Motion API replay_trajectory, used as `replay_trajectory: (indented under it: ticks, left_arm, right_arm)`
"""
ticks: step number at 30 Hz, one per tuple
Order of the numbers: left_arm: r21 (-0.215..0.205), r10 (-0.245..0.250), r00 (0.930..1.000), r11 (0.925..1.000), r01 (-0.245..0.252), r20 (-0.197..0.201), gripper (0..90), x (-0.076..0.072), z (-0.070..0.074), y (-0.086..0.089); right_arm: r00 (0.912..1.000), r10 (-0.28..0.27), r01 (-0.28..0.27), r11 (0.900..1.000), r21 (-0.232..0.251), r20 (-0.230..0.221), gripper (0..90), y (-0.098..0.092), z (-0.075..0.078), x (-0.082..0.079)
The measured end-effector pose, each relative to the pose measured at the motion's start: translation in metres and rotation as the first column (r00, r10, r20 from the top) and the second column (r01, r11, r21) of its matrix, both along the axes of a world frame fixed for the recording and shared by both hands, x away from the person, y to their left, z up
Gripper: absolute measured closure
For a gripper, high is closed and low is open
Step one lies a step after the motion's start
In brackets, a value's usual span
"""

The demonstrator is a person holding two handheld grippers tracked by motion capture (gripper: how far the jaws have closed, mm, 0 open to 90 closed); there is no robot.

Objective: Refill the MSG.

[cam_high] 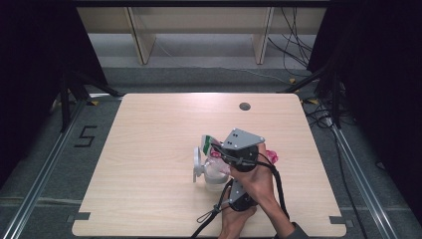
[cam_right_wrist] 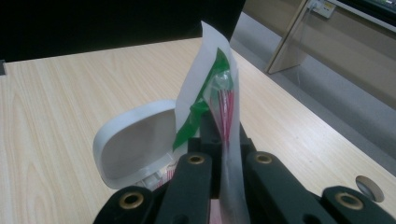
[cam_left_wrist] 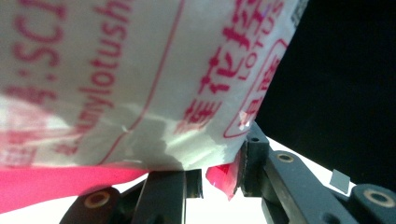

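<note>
A white plastic packet (cam_high: 208,143) with green and pink print stands over a small clear container (cam_high: 214,178) whose white lid (cam_high: 197,160) is swung open. My right gripper (cam_high: 220,152), under its grey plate, is shut on the packet's upright edge (cam_right_wrist: 219,88), with the lid (cam_right_wrist: 135,149) just behind it. From the near side my left gripper (cam_high: 233,187) points up at the packet. Close up, the packet's printed face (cam_left_wrist: 140,84) hangs above the jaws of the left gripper (cam_left_wrist: 219,175), which pinch its red lower corner (cam_left_wrist: 224,179).
The light wooden table (cam_high: 149,149) has a round cable hole (cam_high: 244,106) near its far edge. Both forearms come in from the bottom right. Dark curtains stand at both sides, and cables lie on the floor at the right.
</note>
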State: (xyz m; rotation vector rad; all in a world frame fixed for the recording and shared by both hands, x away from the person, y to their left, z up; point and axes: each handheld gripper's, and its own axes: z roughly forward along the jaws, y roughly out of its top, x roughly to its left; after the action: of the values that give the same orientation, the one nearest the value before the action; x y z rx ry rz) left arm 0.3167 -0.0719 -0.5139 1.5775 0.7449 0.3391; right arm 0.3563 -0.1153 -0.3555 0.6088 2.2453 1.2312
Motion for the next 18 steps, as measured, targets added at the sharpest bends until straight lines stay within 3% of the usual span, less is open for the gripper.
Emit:
replay_trajectory:
  ticks: [1,4,6,7,10,11,12,14,16,17,18]
  left_arm:
    - [0.003,-0.003,1.0000,1.0000,0.003,0.004,75.0,0.000,0.000,0.000]
    - [-0.034,-0.006,0.9997,0.9994,0.006,0.023,75.0,0.002,-0.001,-0.002]
    - [-0.031,-0.001,0.9998,0.9995,0.002,0.022,75.0,0.002,-0.001,-0.002]
    - [0.002,-0.005,1.0000,1.0000,0.005,0.004,75.0,0.000,0.000,0.000]
    - [-0.001,0.000,1.0000,1.0000,0.000,0.000,75.0,0.000,0.001,0.000]
    - [-0.022,0.009,1.0000,0.9997,-0.009,-0.002,75.0,0.000,0.001,-0.001]
    - [0.000,0.001,1.0000,1.0000,-0.001,0.002,75.0,0.001,0.001,0.001]
    - [-0.128,0.030,0.9993,0.9913,-0.027,0.023,75.0,0.004,-0.002,-0.010]
    - [-0.095,0.063,0.9976,0.9937,-0.060,0.029,75.1,0.004,-0.003,-0.008]
    - [-0.103,0.071,0.9971,0.9923,-0.068,0.027,75.0,0.004,-0.003,-0.008]
    - [-0.109,0.078,0.9966,0.9912,-0.075,0.024,75.1,0.004,-0.003,-0.009]
  right_arm:
    - [0.9998,0.013,-0.013,1.000,-0.008,0.018,90.0,-0.001,0.001,0.001]
    - [0.9999,0.013,-0.013,1.000,0.007,0.009,90.0,-0.002,0.002,0.001]
    - [0.9999,0.015,-0.015,1.000,0.010,0.006,90.0,-0.002,0.002,0.001]
    - [0.9998,0.015,-0.015,1.000,0.006,0.009,90.0,-0.002,0.002,0.001]
    - [1.0000,0.003,-0.003,1.000,0.001,0.000,90.0,0.000,0.001,0.000]
    - [1.0000,0.007,-0.007,1.000,0.001,-0.002,90.0,0.001,0.001,-0.001]
    - [0.9999,0.012,-0.012,1.000,-0.002,0.003,90.0,0.002,0.001,-0.002]
    - [0.9994,0.023,-0.023,1.000,-0.020,0.024,90.0,0.003,0.000,-0.001]
    - [0.9989,0.030,-0.029,0.999,-0.030,0.035,90.0,0.003,0.001,0.001]
    - [0.9999,0.010,-0.010,1.000,-0.008,0.000,90.0,0.003,0.000,-0.001]
    - [0.9999,0.012,-0.012,1.000,-0.009,-0.002,90.0,0.003,0.000,-0.001]
